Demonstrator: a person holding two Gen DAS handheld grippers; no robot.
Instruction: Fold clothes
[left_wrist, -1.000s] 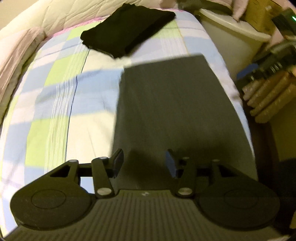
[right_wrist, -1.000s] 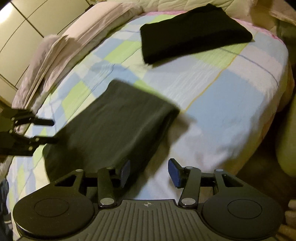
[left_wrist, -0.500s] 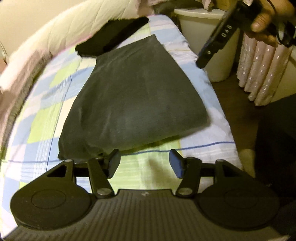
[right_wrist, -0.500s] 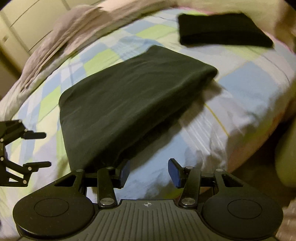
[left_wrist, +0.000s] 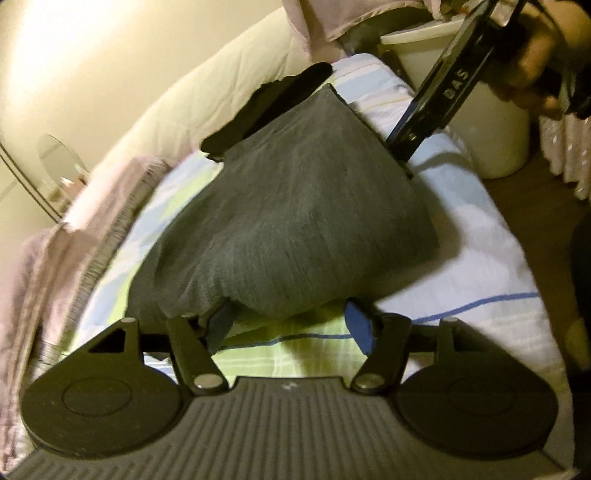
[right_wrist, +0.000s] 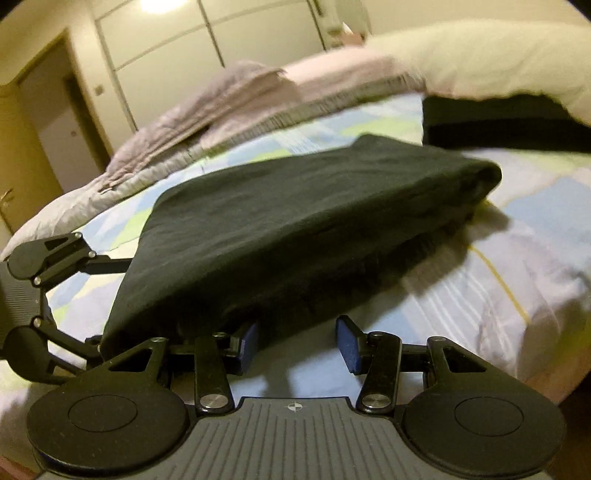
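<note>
In the left wrist view the folded grey garment (left_wrist: 295, 214) lies on the checked bedsheet (left_wrist: 480, 266) and covers most of the black folded garment (left_wrist: 280, 99) behind it. Its near edge drapes over the tip of one pad of the left gripper (left_wrist: 291, 325). The jaws stand wide apart with only sheet between them, gripping nothing. The right gripper (left_wrist: 443, 96) reaches in from the upper right, its fingertips hidden behind the grey cloth's far edge. In the right wrist view the garment's near corner overhangs one blue pad (right_wrist: 248, 345) of the right gripper (right_wrist: 298, 345), whose jaws are spread wide and hold nothing. The left gripper's fingers (right_wrist: 107, 264) vanish under the cloth's edge. The quilt (right_wrist: 221, 107) is blurred.
</note>
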